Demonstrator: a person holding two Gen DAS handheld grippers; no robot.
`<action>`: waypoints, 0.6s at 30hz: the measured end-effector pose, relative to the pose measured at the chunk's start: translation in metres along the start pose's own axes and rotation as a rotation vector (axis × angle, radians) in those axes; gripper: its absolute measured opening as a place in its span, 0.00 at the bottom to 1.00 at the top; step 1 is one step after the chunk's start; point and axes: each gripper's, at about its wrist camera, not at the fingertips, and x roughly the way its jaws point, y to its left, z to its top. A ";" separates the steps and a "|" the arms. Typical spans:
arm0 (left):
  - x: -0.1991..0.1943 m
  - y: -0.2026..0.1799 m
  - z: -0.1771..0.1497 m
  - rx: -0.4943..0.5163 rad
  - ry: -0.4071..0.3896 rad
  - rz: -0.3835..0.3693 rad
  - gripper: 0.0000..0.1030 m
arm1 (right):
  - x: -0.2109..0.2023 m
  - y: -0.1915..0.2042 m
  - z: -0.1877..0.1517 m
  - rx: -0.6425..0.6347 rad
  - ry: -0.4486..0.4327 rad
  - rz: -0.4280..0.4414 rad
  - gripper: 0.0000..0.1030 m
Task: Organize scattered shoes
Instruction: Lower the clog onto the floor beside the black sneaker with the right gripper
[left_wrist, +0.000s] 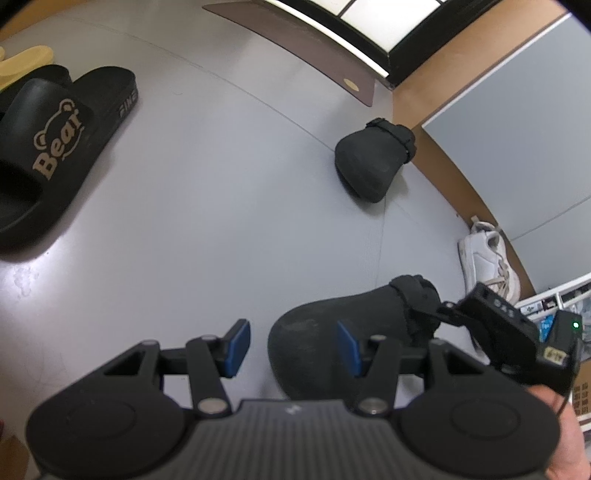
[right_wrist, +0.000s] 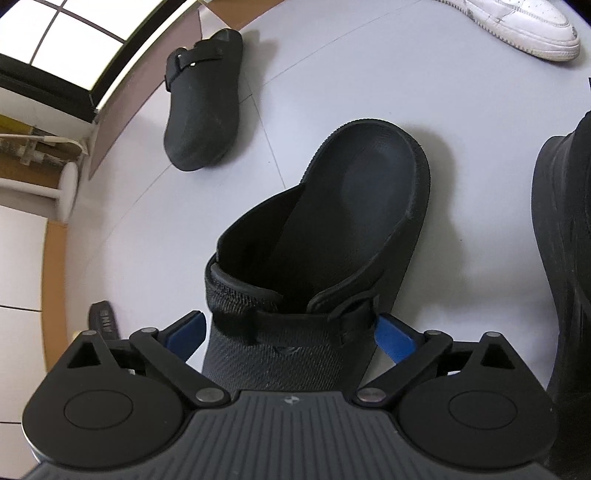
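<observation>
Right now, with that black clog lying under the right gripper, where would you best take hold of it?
Grip the black clog across its closed front, just ahead of the strap, coming down from above. There the upper is narrow enough for the right gripper, whose open blue pads already flank both sides. The open heel end is wider and offers only a low rim.

Grey floor (left_wrist: 207, 184), a window (right_wrist: 55, 44), a brown baseboard (left_wrist: 461, 173).
</observation>
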 end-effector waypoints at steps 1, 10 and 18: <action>0.000 0.000 0.000 0.002 0.001 0.001 0.52 | 0.001 -0.002 0.000 -0.002 -0.002 0.001 0.95; 0.005 -0.005 -0.002 0.003 0.009 -0.010 0.52 | -0.011 -0.006 0.001 -0.075 -0.001 -0.027 0.92; 0.007 -0.009 -0.005 0.003 0.014 -0.015 0.52 | -0.025 -0.019 0.000 -0.177 0.025 -0.037 0.91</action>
